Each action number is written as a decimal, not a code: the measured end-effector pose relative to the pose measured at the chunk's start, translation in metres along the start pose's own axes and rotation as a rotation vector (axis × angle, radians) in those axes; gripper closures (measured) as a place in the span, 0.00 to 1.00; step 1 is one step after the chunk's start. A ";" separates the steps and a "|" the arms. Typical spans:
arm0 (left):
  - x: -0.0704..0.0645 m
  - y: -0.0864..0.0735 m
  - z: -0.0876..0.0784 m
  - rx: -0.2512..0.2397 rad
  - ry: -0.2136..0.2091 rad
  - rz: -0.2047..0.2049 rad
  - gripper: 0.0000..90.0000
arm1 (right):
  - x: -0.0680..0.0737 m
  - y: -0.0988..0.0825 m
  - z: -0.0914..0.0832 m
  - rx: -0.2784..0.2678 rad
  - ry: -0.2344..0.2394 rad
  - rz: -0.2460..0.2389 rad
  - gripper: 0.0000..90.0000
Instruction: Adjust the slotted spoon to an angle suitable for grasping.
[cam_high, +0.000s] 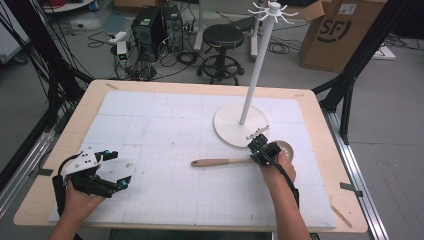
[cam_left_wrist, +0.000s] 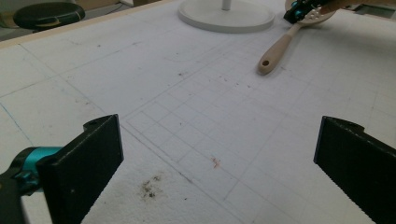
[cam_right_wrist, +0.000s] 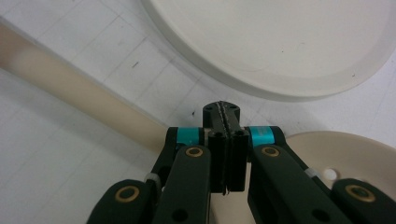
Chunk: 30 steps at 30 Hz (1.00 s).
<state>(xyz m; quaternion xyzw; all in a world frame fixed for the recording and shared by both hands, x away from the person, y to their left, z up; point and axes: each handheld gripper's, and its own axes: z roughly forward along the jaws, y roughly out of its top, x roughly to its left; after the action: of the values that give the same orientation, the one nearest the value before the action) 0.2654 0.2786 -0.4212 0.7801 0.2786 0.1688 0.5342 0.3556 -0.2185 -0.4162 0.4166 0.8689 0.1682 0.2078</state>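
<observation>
A wooden slotted spoon (cam_high: 220, 162) lies on the white gridded mat (cam_high: 165, 130), handle pointing left and its round head (cam_high: 286, 149) to the right. My right gripper (cam_high: 260, 145) hangs over the spoon's neck, close to the base of the white hook stand (cam_high: 235, 127). In the right gripper view the right gripper (cam_right_wrist: 225, 109) has its jaws pressed together with nothing between them; the handle (cam_right_wrist: 70, 88) runs beneath it and the head (cam_right_wrist: 345, 154) lies to the right. My left gripper (cam_high: 120, 169) rests at the mat's front left, jaws wide apart and empty (cam_left_wrist: 219, 158).
The stand's thin pole (cam_high: 255, 70) rises from its round base to a crown of hooks. In the left gripper view the spoon (cam_left_wrist: 280, 44) and the stand's base (cam_left_wrist: 224, 16) lie far ahead. Beyond the table are a stool (cam_high: 222, 37), cables and a cardboard box (cam_high: 340, 30).
</observation>
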 end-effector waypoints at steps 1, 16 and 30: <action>0.000 0.000 0.000 0.000 0.000 0.000 0.02 | 0.000 0.000 0.000 0.010 0.010 0.001 1.00; -0.001 0.000 0.001 0.010 0.002 0.007 0.02 | 0.011 -0.015 -0.016 0.061 0.062 -0.027 1.00; -0.003 0.000 0.004 0.016 0.000 0.007 0.02 | 0.025 -0.034 -0.030 0.046 0.127 -0.034 1.00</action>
<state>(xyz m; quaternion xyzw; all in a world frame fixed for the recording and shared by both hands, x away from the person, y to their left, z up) 0.2656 0.2740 -0.4229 0.7854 0.2773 0.1682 0.5273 0.3039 -0.2230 -0.4117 0.3950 0.8909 0.1707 0.1457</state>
